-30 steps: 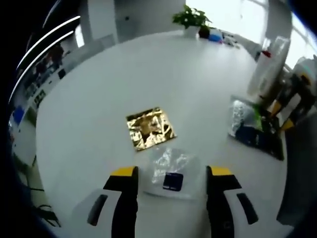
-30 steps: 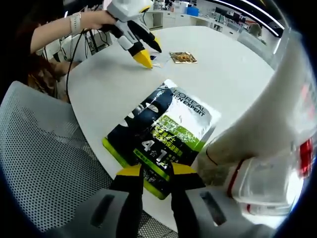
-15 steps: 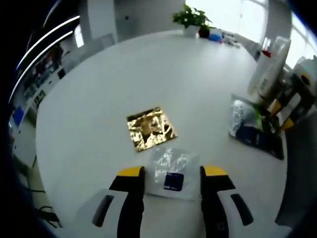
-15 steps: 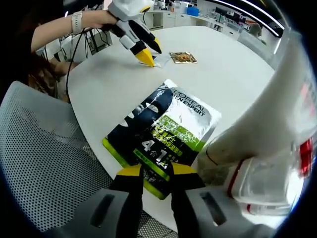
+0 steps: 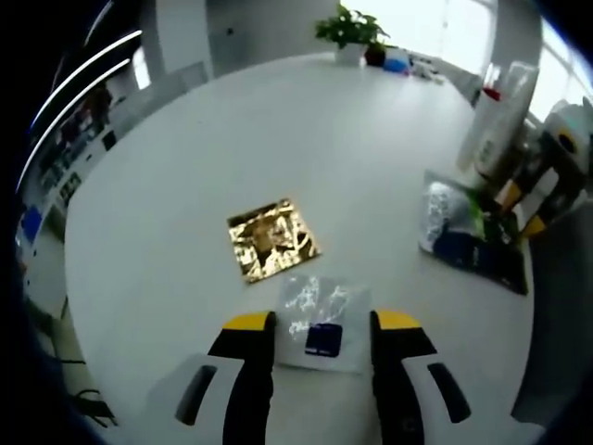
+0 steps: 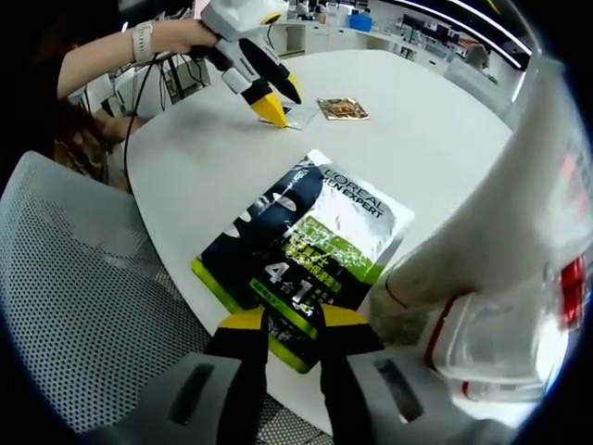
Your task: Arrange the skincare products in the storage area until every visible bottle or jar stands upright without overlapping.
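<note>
Left gripper view looks down on a round white desk (image 5: 185, 185), with the left tool (image 5: 315, 326) low over its near edge, jaws set narrowly apart on either side of a small clear sachet (image 5: 315, 320) with a dark blue label. The sachet lies flat on the desk between the yellow tips; whether the jaws touch it I cannot tell. Just beyond it, a little to the left, lies a gold foil sachet (image 5: 271, 239), also flat, its near corner close to the clear one. Well off to the right sits a dark and green pouch (image 5: 468, 241), and past it a tall white bottle (image 5: 491, 125) stands upright by the desk's edge, with the right tool (image 5: 533, 199) beside it. A potted plant (image 5: 347, 28) stands at the far side. Right gripper view shows the right tool (image 6: 293, 320) nearly closed at the near edge of the pouch (image 6: 310, 241), which lies flat with its print facing up; whether the jaws actually pinch that edge is hidden. The white bottle (image 6: 519, 213) looms just to the right of the pouch. Far across the desk (image 6: 435, 139) the left tool (image 6: 273, 107) points down at the clear sachet (image 6: 298, 111), with the gold sachet (image 6: 342, 108) beside it, held by a hand (image 6: 181, 37) wearing a wristband. A mesh chair (image 6: 83, 306) stands against the desk's near edge.
</note>
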A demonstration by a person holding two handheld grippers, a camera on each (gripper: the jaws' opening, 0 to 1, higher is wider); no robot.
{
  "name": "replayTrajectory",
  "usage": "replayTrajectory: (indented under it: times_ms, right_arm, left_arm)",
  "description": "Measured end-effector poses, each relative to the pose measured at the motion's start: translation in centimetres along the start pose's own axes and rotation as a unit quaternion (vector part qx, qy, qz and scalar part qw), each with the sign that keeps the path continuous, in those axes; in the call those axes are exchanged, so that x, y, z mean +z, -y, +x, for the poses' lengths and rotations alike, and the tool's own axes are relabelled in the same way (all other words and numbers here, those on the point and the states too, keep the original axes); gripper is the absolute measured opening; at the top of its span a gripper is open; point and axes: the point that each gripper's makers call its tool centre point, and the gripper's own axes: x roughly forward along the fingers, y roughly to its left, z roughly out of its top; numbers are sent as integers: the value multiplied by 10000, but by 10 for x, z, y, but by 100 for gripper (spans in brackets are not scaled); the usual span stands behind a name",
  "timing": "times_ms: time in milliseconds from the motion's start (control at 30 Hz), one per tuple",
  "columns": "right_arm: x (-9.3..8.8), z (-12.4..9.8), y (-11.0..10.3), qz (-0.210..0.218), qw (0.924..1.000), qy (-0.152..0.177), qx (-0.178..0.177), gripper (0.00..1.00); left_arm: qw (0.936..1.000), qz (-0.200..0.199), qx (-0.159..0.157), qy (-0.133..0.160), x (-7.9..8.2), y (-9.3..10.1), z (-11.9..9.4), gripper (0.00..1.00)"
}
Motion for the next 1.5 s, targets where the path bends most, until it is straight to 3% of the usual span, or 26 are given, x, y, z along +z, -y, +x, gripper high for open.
replayTrajectory:
  times_ms: [167, 300, 433, 967, 1500]
  right_arm:
    - [3, -1, -5, 36, 9999, 49, 156, 25]
    - [10, -4, -12, 16, 9995, 159, 257, 22]
    - [19, -12, -14, 95, 9987, 381, 313, 23]
    - [42, -43, -22, 59, 9962, 826, 280, 23]
    - [58, -75, -24, 73, 9922, 1239, 93, 32]
  left_arm:
    - [10000, 14, -23, -28, -1, 0, 0, 38]
    - [10000, 46, -40, -41, 1, 11, -2, 38]
    - [9999, 78, -63, -82, -3, 1, 0, 38]
    - [9996, 197, -148, -125, -11, 6, -2, 38]
    - [9992, 297, -222, -158, -16, 15, -1, 38]
